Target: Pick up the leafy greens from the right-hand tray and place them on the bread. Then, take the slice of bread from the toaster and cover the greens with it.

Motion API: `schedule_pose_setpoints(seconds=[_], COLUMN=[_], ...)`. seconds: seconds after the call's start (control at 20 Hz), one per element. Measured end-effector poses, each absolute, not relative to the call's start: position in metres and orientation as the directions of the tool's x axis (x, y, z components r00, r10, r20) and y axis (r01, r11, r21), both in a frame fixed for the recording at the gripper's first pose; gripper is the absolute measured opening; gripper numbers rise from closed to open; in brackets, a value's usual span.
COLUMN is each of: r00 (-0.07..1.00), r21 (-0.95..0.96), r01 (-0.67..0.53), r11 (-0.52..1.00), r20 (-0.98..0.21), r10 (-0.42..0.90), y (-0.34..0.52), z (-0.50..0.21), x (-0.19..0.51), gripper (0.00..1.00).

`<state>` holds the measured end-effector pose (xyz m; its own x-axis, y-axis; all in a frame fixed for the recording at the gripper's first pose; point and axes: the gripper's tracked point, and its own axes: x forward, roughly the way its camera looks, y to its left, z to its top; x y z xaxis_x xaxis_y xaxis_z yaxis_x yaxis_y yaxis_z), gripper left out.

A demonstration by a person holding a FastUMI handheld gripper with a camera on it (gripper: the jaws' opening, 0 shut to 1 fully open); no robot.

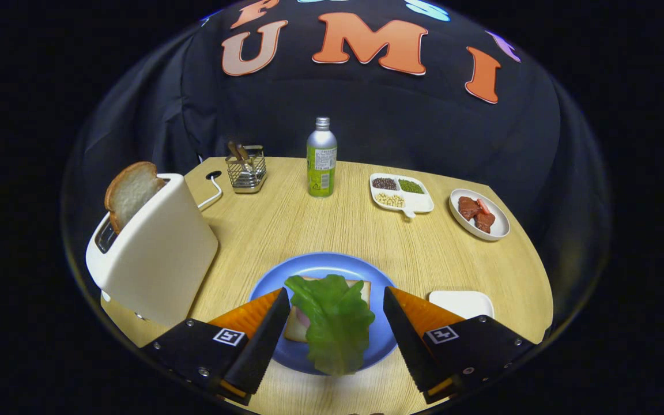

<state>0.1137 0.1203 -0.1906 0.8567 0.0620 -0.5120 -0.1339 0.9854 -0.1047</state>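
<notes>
Leafy greens [335, 323] on bread [303, 323] on a plate [320, 265], between the spread jaws of the gripper [336, 305], touching neither. Toaster [156, 253] at left on the worktop [286, 230], a bread slice [130, 193] in its slot. Beyond: utensil holder [246, 170], bottle [321, 158], divided dish [401, 195], meat dish [479, 213]. Tray [461, 302] right of plate.

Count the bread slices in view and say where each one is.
2. One bread slice stands in the toaster; the other lies on the blue plate under the leafy greens, between the open gripper's fingers.
</notes>
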Motion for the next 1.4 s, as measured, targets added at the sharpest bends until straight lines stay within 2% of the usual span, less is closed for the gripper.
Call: schedule_pose_setpoints(seconds=[0.45,0.95,1.2,1.4], r00=[0.902,0.922,0.927,0.912], r21=[-0.087,-0.086,-0.107,-0.094], r01=[-0.13,-0.194,-0.216,-0.229], r11=[0.988,0.977,0.971,0.969], r20=[-0.423,-0.355,-0.336,-0.369], r10=[0.082,0.152,0.169,0.179], y=[0.182,0.282,0.323,0.347], z=[-0.116,-0.068,-0.07,-0.092], x=[0.114,0.116,0.119,0.116], gripper=[0.98,0.98,0.98,0.98])
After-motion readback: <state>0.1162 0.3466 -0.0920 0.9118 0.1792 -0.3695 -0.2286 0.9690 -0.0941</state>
